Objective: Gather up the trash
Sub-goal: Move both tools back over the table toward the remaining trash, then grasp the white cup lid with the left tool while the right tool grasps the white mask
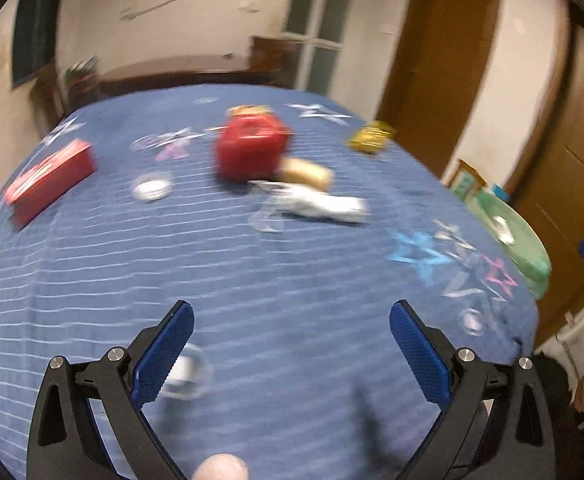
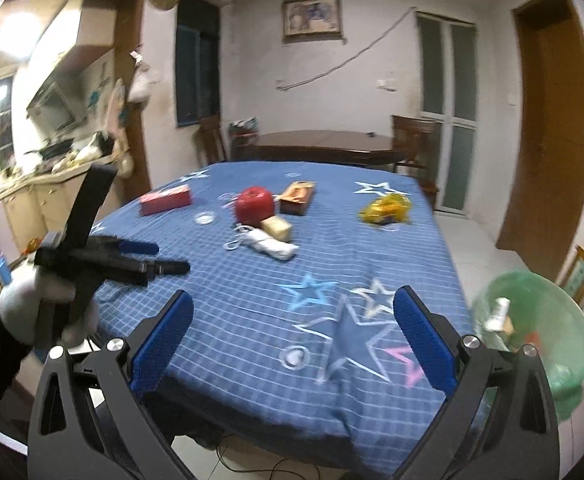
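My left gripper (image 1: 291,344) is open and empty above the near part of the blue star-patterned tablecloth (image 1: 252,280). It also shows at the left of the right wrist view (image 2: 164,258). My right gripper (image 2: 293,334) is open and empty over the table's near edge. On the cloth lie a white crumpled wrapper (image 1: 324,204) (image 2: 268,246), a yellow wrapper (image 1: 372,136) (image 2: 388,208), a tan block (image 1: 308,172) (image 2: 278,228) and a red rounded box (image 1: 252,148) (image 2: 254,204). A green-lined trash bin (image 2: 540,332) (image 1: 512,236) stands right of the table, with trash inside.
A flat red box (image 1: 48,180) (image 2: 166,200) lies at the far left, an orange packet (image 2: 298,196) behind the red box. A small clear lid (image 1: 152,188) (image 2: 205,218) lies on the cloth. A wooden table with chairs (image 2: 324,148) stands behind. Doors are on the right.
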Demonstrator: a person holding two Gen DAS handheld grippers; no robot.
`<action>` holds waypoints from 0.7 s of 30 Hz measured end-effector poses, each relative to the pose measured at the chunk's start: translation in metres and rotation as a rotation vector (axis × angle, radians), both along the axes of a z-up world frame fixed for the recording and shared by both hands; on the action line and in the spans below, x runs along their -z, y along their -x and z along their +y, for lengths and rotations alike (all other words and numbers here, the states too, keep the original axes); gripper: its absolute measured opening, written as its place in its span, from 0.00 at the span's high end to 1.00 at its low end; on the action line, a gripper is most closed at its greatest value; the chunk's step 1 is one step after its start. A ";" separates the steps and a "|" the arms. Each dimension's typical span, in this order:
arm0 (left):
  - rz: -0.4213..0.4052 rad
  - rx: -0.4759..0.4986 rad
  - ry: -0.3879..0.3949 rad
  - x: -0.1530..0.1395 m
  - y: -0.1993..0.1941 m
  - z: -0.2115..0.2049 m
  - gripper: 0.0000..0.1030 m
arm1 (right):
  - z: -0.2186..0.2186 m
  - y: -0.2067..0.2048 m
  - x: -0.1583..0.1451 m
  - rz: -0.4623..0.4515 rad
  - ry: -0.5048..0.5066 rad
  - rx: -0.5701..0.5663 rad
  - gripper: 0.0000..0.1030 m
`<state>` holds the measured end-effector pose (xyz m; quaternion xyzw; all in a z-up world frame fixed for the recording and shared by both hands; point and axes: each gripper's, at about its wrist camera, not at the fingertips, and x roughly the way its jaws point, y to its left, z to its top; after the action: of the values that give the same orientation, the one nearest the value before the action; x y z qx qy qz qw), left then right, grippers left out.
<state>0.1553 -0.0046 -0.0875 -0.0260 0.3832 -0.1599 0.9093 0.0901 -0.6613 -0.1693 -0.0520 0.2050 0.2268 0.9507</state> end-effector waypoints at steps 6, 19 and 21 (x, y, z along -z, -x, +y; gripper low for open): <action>-0.022 -0.102 -0.076 -0.013 -0.050 0.063 0.05 | 0.027 -0.020 0.001 0.035 0.035 -0.076 0.06; 0.050 -0.089 -0.192 0.001 -0.158 0.080 0.06 | 0.054 -0.096 0.009 0.116 0.113 -0.149 0.07; 0.065 -0.079 -0.201 0.008 -0.165 0.078 0.13 | 0.058 -0.108 0.010 0.127 0.132 -0.164 0.09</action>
<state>0.3205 0.0736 -0.0960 0.0448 0.4254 -0.0838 0.9000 0.1977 -0.6029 -0.1790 -0.1168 0.2744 0.2925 0.9086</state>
